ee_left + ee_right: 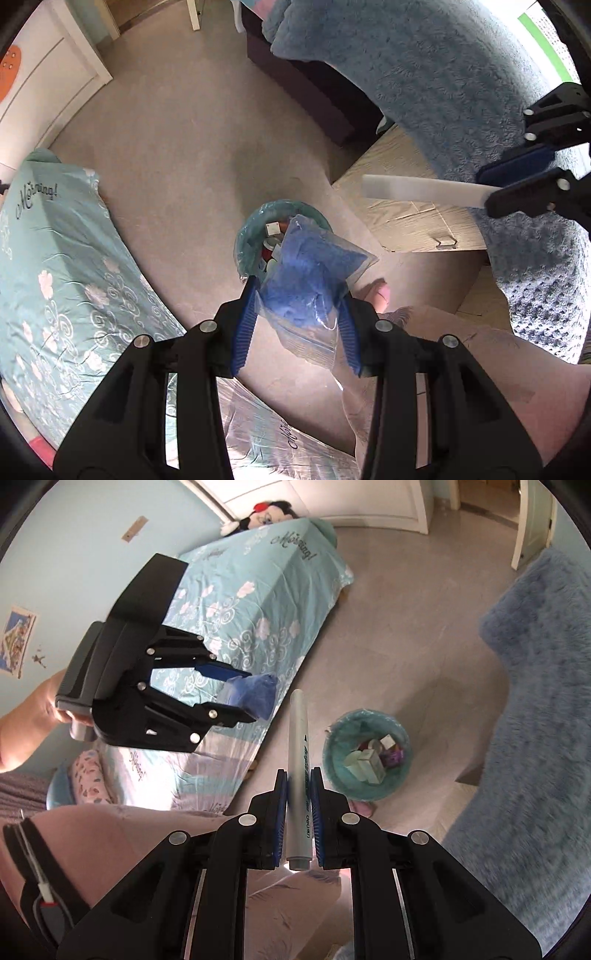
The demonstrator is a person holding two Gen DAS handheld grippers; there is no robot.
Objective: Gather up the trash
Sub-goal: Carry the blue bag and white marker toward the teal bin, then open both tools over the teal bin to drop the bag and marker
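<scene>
A wide band of bare grey floor is lying open between the bed in its teal flowered cover and the fluffy blue blanket; the teal-lined waste bin, already holding boxes and scraps, is standing near the bed's long edge. The left gripper is hanging above the bin, its jaws partly parted and pressing on a clear zip bag of blue material. The right gripper is clamping a grey marker pen with jaws nearly closed, pen tip pointing forward beside the bin.
</scene>
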